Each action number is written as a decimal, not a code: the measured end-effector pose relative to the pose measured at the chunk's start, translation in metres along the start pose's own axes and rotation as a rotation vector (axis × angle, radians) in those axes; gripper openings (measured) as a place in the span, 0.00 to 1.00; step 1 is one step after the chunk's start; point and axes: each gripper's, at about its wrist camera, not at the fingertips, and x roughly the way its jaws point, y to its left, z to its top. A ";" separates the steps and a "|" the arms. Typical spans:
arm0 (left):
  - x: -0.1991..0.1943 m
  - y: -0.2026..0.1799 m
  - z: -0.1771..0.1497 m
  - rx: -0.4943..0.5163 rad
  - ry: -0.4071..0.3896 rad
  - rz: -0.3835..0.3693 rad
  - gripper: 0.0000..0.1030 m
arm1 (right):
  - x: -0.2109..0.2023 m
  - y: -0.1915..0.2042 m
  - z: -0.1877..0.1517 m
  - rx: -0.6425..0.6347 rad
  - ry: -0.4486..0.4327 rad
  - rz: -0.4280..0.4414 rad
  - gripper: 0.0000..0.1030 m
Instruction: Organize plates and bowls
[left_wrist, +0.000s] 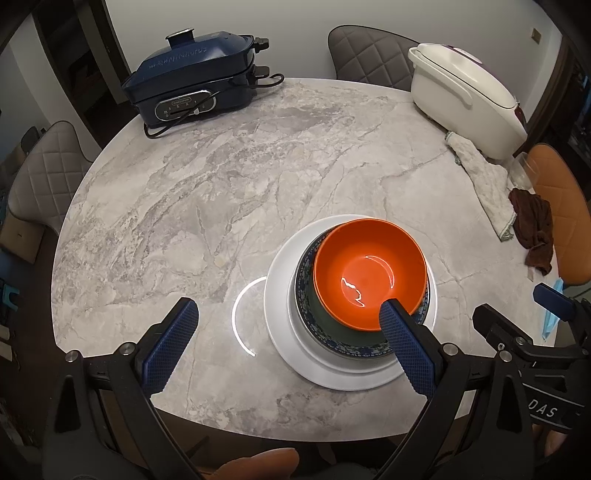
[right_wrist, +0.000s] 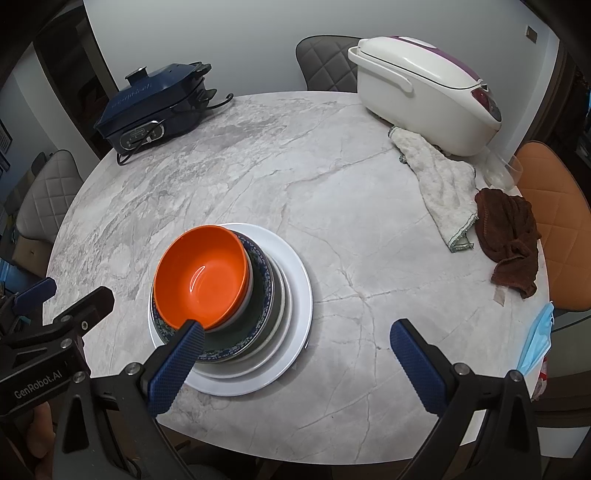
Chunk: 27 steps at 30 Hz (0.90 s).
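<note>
Orange bowl (left_wrist: 369, 271) upright atop stacked plates (left_wrist: 280, 332), lower dishes mostly hidden; left gripper (left_wrist: 288, 321) and right gripper (right_wrist: 295, 343) spread wide, empty

Table centre (right_wrist: 295, 192) bare; cooker (right_wrist: 424, 96), towel (right_wrist: 439, 192) crowd right edge.

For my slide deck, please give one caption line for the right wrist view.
Open right gripper beside an orange bowl stacked on plates atop a white plate on the marble table.
</note>
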 end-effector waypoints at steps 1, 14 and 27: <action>0.000 0.000 0.000 -0.001 0.001 -0.002 0.96 | 0.000 0.000 0.000 0.000 0.000 0.000 1.00; 0.000 -0.001 0.001 -0.002 0.000 -0.003 0.96 | 0.001 0.000 0.003 -0.002 0.002 0.000 1.00; 0.001 0.000 0.003 -0.001 0.005 -0.008 0.96 | 0.002 0.000 0.003 -0.004 0.004 0.001 1.00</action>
